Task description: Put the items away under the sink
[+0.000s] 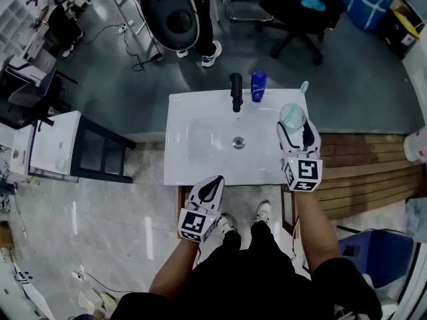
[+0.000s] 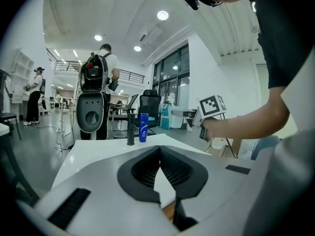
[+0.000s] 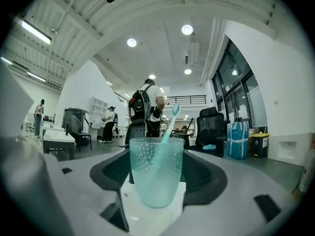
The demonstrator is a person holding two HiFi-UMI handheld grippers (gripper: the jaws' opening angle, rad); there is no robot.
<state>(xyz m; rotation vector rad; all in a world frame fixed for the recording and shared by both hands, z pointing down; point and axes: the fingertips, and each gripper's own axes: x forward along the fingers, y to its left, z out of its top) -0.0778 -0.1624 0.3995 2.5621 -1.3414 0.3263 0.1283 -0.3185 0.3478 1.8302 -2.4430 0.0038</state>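
A white sink (image 1: pixel 200 105) carries a black faucet (image 1: pixel 236 92) and a blue bottle (image 1: pixel 258 86) at its back edge. My right gripper (image 1: pixel 293 122) is over the sink's right side, shut on a clear teal cup (image 1: pixel 292 115) with a teal toothbrush (image 1: pixel 304 87) standing in it. In the right gripper view the cup (image 3: pixel 156 171) sits upright between the jaws with the toothbrush (image 3: pixel 172 117) leaning right. My left gripper (image 1: pixel 209 189) hovers at the sink's front edge, shut and holding nothing. In the left gripper view its tips (image 2: pixel 159 151) meet, pointing toward the bottle (image 2: pixel 143 127).
A white cabinet (image 1: pixel 57 145) stands to the left of the sink. A person (image 1: pixel 207 19) stands beyond it beside a dark round machine (image 1: pixel 170 15) and an office chair (image 1: pixel 300 12). Wooden decking (image 1: pixel 360 172) and a blue bin (image 1: pixel 373 252) lie to the right.
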